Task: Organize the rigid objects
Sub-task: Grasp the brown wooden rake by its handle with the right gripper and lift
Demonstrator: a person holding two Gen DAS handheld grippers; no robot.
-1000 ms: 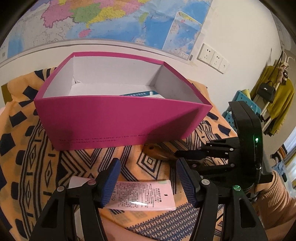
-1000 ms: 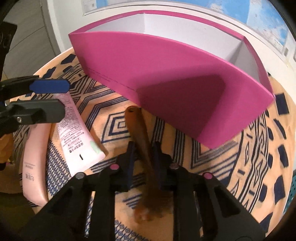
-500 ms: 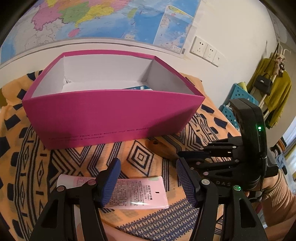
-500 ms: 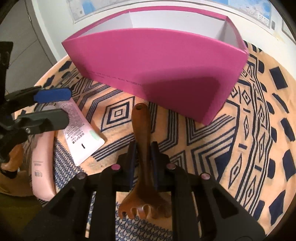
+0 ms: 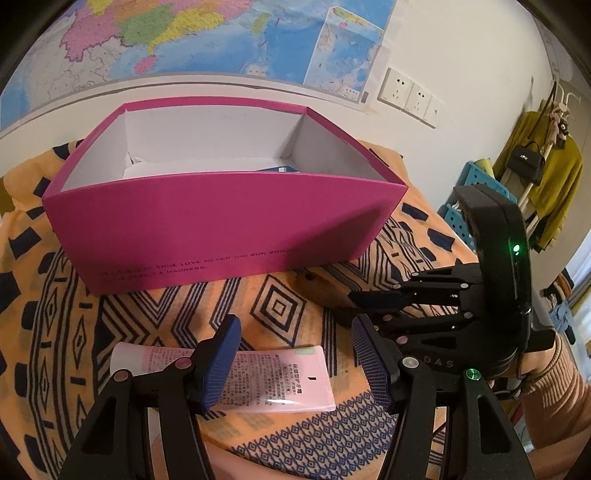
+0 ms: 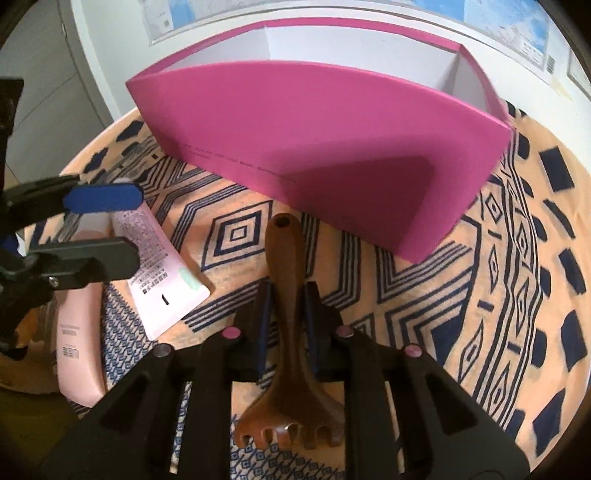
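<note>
The right tool (image 6: pixel 286 295) is pinching a brown wooden fork (image 6: pixel 286 314) by its handle, both blue pads pressed against the narrow neck. The handle end, with its small hole, points toward the box; the toothed head lies back between the tool's black arms. The left wrist view shows only the handle tip sticking out past the black fingers.

The left tool (image 5: pixel 295 363) stands spread, its blue pads apart and touching nothing. It hovers above a pink tube (image 5: pixel 266 380) printed with small text, which lies flat on the cloth with its crimped end toward the right tool. Just beside that tube, at the bench edge, lies a second, plainer pink tube (image 6: pixel 79 354).

Beyond both tools sits an open magenta box (image 5: pixel 221 229) with white inner walls and a line of dark lettering low on its near side. Something blue and white shows on its floor, too hidden to name. Everything rests on an orange cloth (image 6: pixel 498 295) with dark blue geometric patterns covering the bench. A map (image 5: pixel 221 33) hangs on the wall behind.
</note>
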